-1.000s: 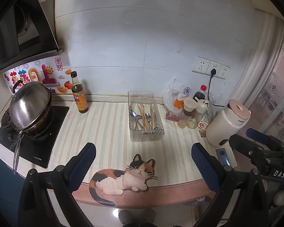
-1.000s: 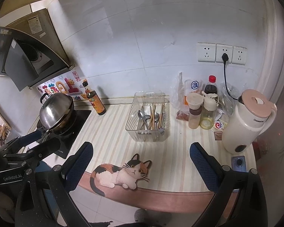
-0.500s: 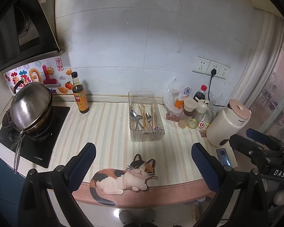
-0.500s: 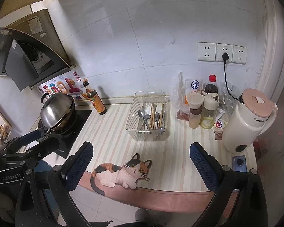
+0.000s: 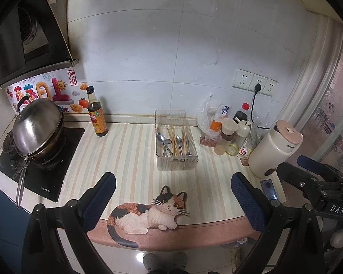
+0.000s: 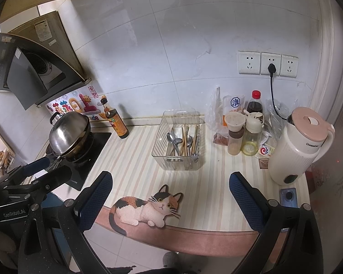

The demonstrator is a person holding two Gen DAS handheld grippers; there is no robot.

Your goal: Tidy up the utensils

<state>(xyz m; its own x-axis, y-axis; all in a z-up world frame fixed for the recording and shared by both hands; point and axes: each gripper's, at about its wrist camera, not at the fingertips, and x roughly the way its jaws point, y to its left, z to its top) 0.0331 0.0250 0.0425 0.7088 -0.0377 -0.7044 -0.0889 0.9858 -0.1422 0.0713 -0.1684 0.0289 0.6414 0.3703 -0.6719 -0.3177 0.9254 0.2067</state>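
Note:
A clear plastic bin [image 5: 175, 162] stands in the middle of the striped counter, also in the right wrist view [image 6: 178, 163]. It holds metal spoons [image 5: 162, 140] and wooden chopsticks [image 5: 172, 140] mixed together; the same spoons [image 6: 173, 140] and chopsticks [image 6: 185, 141] show from the right. My left gripper [image 5: 172, 197] is open and empty, held back from the counter's front edge. My right gripper [image 6: 170, 196] is open and empty at about the same distance. Each gripper shows at the edge of the other's view.
A wok with a steel lid [image 5: 37, 127] sits on the cooktop at left. A soy sauce bottle [image 5: 97, 118] stands by the wall. Condiment bottles [image 5: 227, 137] and a white kettle [image 5: 273, 151] crowd the right. A cat-shaped mat [image 5: 148, 214] lies at the front edge. A small blue device [image 5: 268, 188] lies by the kettle.
Both views have shifted only slightly; the grippers stay open and nothing on the counter has moved.

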